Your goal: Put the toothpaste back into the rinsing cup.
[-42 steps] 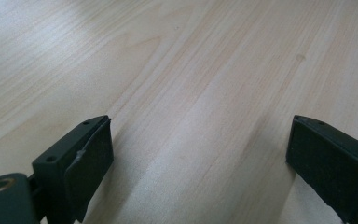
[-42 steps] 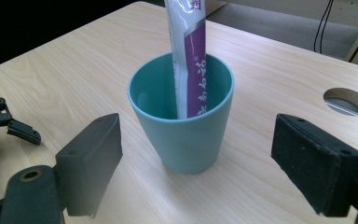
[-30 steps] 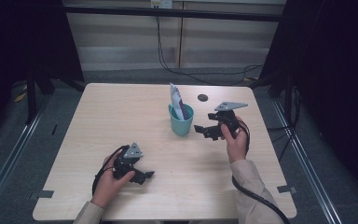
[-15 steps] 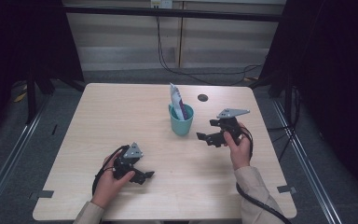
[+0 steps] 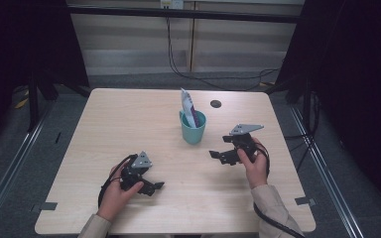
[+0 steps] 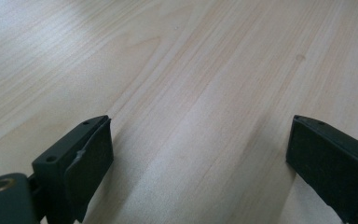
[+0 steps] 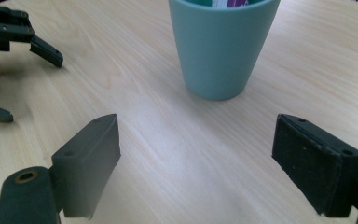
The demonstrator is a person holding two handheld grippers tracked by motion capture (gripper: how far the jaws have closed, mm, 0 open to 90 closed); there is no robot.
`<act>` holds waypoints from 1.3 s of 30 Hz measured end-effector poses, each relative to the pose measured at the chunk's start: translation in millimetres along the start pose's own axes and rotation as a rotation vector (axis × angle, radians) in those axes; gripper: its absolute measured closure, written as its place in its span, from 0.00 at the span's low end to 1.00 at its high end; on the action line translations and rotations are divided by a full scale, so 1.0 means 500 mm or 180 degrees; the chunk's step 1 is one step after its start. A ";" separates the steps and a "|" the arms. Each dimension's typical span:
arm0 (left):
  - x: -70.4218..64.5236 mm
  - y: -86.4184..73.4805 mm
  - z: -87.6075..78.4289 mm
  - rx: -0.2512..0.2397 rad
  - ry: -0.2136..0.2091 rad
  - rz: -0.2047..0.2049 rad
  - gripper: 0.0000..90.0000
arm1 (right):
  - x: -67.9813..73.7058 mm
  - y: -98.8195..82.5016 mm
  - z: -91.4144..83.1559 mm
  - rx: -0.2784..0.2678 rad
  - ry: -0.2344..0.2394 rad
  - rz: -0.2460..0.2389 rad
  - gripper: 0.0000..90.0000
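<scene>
A teal cup (image 5: 193, 130) stands near the middle of the light wooden table (image 5: 124, 119), with a white and purple tube (image 5: 188, 105) leaning out of its top. My right gripper (image 5: 219, 147) is held just right of the cup and a little nearer the person, jaws wide apart and pointing left. In the right gripper view the cup (image 7: 221, 51) stands ahead of the open right gripper (image 7: 196, 149), apart from it. My left gripper (image 5: 154, 185) rests low at the front left, open over bare wood (image 6: 198, 149). Nothing is between either pair of jaws.
A small dark round hole (image 5: 216, 103) lies in the table behind the cup. Cables trail from both grippers toward the front edge. Dark frame posts and floor rails flank the table. The left gripper's open black jaws (image 7: 23, 37) show at the top left of the right gripper view.
My right gripper has drawn back from the cup toward the person and sunk lower. The left gripper and the cup have stayed where they were.
</scene>
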State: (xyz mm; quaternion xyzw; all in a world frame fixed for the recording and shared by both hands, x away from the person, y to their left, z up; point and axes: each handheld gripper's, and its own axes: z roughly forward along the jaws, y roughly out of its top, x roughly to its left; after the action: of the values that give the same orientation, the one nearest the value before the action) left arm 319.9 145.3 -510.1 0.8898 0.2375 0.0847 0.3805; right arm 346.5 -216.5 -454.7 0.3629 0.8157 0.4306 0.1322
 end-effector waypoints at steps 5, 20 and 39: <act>0.000 0.000 0.000 0.0001 0.0001 0.0001 0.08 | 0.008 -0.017 0.002 0.0052 0.0047 -0.0030 0.16; 0.000 0.000 0.000 0.0001 0.0001 0.0000 0.08 | 0.031 -0.060 0.010 0.0224 0.0131 -0.0116 0.16; 0.000 0.000 0.000 -0.0002 -0.0003 0.0000 0.08 | 0.038 -0.112 0.016 0.0370 0.0074 -0.0108 0.16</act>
State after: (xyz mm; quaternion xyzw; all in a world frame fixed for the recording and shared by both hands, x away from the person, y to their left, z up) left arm 319.9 145.3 -510.1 0.8897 0.2372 0.0844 0.3809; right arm 310.8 -218.5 -502.3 0.3510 0.8468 0.3844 0.1087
